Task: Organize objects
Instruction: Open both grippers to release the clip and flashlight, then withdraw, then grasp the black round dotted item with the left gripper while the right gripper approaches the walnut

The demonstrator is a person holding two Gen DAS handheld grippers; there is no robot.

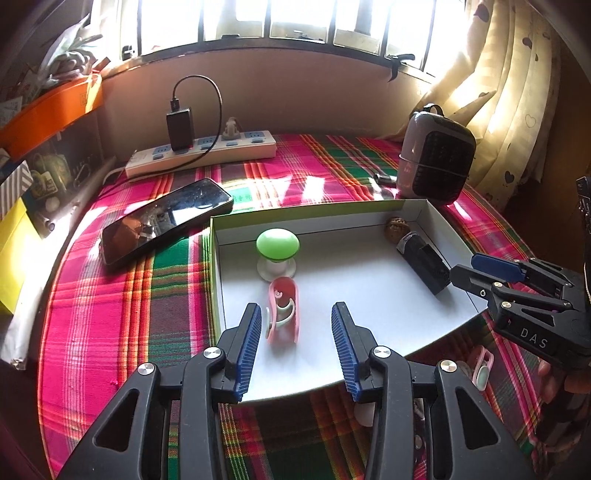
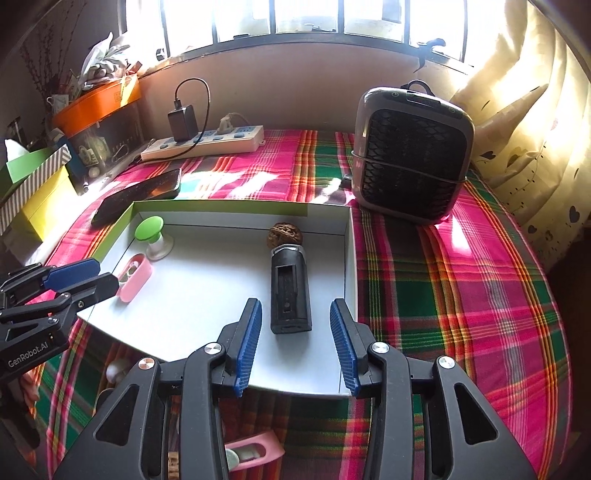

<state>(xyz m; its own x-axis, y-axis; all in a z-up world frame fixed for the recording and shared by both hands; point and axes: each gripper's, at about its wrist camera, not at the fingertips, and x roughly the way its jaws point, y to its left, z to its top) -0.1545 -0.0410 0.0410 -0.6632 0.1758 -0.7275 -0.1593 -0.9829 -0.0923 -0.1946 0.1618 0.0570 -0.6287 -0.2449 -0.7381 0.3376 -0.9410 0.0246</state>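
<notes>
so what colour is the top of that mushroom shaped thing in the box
Bright green, clearest in left wrist view.

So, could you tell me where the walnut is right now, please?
The walnut lies inside the white tray, against its far wall towards the right corner, just beyond the top end of the black device.

Harsh backlight from blown-out window (image 1: 295, 18); sun patches on tablecloth (image 1: 110, 295); fisheye-bent, dark corners.
</notes>
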